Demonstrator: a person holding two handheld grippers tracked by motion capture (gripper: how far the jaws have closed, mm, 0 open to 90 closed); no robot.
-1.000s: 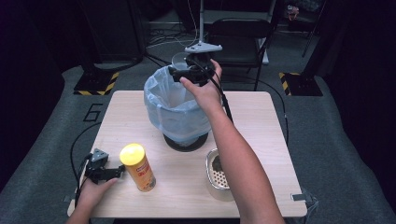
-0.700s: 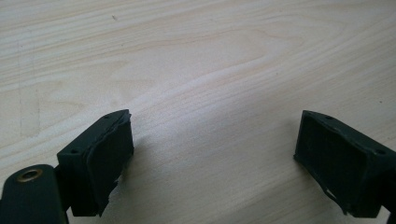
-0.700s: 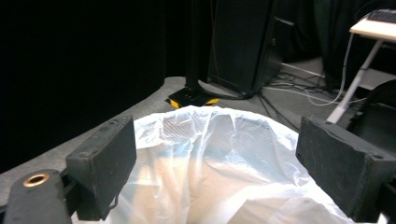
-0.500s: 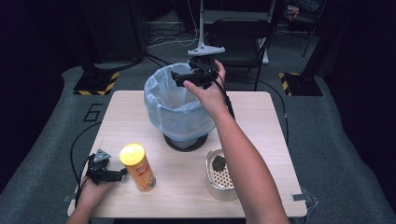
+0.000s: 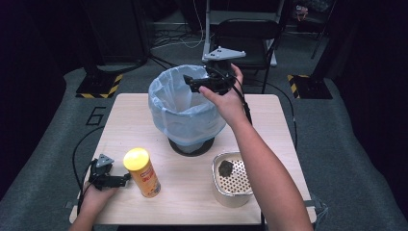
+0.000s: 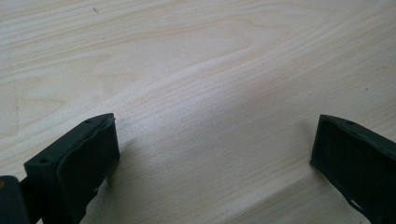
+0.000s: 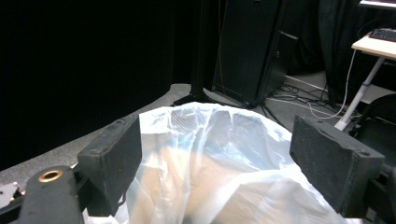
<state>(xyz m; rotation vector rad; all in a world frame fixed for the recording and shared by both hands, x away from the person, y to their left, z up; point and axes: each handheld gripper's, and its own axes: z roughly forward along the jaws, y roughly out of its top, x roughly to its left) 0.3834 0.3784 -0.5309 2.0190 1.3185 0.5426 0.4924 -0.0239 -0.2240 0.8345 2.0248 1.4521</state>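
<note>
Right tool (image 5: 192, 83), jaws apart and empty, hangs over the lined bin (image 5: 185, 113) at the table's (image 5: 144, 110) centre; left tool (image 5: 122, 180), also apart, rests beside the yellow-lidded canister (image 5: 143, 173).

— What sort of place is this?
— A studio-like lab: black curtains (image 5: 43, 43), hazard-striped stand bases (image 5: 98, 89), floor cables (image 5: 168, 38), grey carpet (image 5: 346, 144), one wooden table (image 5: 192, 192).
</note>
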